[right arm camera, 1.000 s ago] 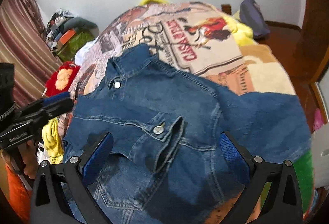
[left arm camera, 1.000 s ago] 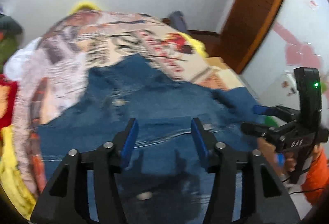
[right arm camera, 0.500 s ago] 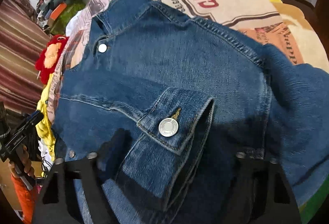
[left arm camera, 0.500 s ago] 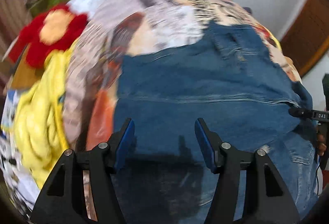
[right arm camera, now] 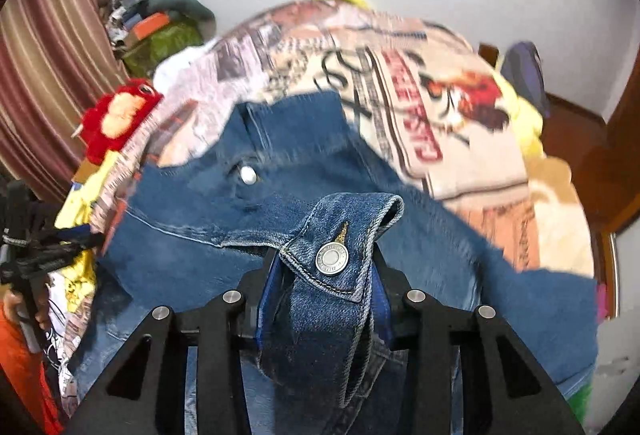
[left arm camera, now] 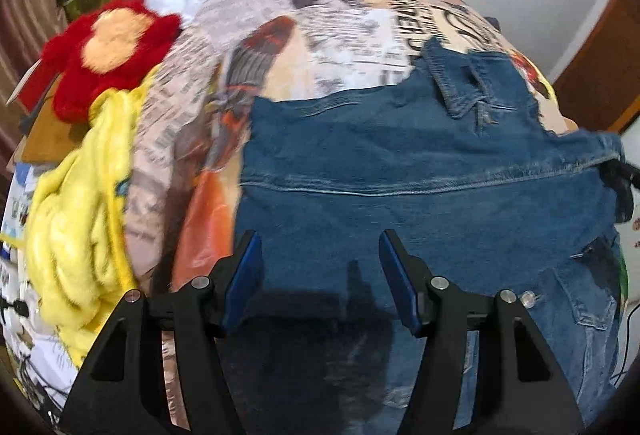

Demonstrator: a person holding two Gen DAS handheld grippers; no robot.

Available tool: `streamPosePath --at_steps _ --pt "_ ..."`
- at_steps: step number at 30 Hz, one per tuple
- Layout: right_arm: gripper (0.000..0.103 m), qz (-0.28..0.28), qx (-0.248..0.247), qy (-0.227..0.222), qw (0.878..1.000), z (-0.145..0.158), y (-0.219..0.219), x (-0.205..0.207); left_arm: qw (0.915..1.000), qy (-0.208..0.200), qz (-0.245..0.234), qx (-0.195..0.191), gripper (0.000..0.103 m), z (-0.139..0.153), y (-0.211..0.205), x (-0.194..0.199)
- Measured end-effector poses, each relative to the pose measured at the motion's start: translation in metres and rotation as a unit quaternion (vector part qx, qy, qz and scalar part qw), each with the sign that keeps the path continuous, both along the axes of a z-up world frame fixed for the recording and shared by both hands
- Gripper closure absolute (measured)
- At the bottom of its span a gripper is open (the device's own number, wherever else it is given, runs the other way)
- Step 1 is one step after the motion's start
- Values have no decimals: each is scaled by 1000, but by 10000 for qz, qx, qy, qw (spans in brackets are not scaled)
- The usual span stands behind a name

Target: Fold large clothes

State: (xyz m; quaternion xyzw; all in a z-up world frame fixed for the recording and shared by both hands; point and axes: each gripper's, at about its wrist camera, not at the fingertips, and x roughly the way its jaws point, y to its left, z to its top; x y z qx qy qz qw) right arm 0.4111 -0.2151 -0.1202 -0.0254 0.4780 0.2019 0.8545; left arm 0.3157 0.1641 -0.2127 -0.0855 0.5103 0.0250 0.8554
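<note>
A blue denim jacket [left arm camera: 400, 163] lies spread on a bed with a printed cover [left arm camera: 320, 35]. My left gripper [left arm camera: 320, 275] stands open just above the jacket's near left part, with denim below the fingers and nothing between them. In the right wrist view my right gripper [right arm camera: 326, 275] is closing its jaws on the sleeve cuff [right arm camera: 344, 219] with its metal button. The cuff stands pinched between the blue pads and raised off the jacket's body [right arm camera: 192, 211]. The left gripper [right arm camera: 36, 247] also shows at the far left edge.
A red plush toy [left arm camera: 112, 47] and a yellow cloth [left arm camera: 80, 215] lie along the bed's left side. A pile of clothes [right arm camera: 160, 23] and a striped curtain [right arm camera: 48, 75] stand behind. A brown wooden door [left arm camera: 600, 75] is at the right.
My right gripper's jaws came together on the sleeve cuff and raised it off the jacket. The left gripper swung to the jacket's left side early on, then stayed still and open.
</note>
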Motion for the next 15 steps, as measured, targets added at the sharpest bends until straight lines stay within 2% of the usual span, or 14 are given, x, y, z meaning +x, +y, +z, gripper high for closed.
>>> streamPosePath --at_steps 3,5,12,15 --pt "65 35 -159 -237 9996 13 -4 -1 9997 14 -246 -38 42 -3 -20 9" --pt "65 16 -282 -246 9993 11 -8 -1 9991 53 -419 -79 41 -8 -34 13" --pt "65 -120 -685 363 9969 -48 -26 1 9955 383 -863 6 41 -38 -75 23" --pt "60 -191 -742 620 9951 -71 -32 1 9962 346 -804 1 38 -43 -76 22"
